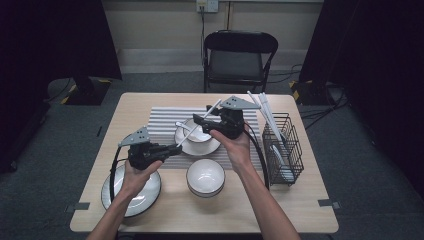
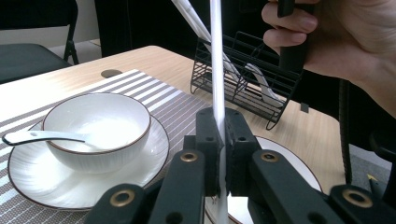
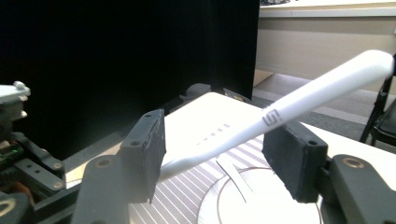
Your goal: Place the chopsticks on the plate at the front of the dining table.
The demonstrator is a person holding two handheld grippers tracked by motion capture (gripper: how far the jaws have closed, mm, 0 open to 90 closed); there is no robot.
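High view shows me mid-handover above the table's middle: my left gripper pinches the low end of the white chopstick, while my right gripper has its jaws spread around the upper part, pads clear. Left to do, I judge: draw the right away and set the chopstick down by the bowl on its saucer

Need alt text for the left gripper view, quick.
The left gripper clamps a white chopstick upright between its black jaws. Behind sit a white bowl with a spoon on a saucer, and a wire basket.
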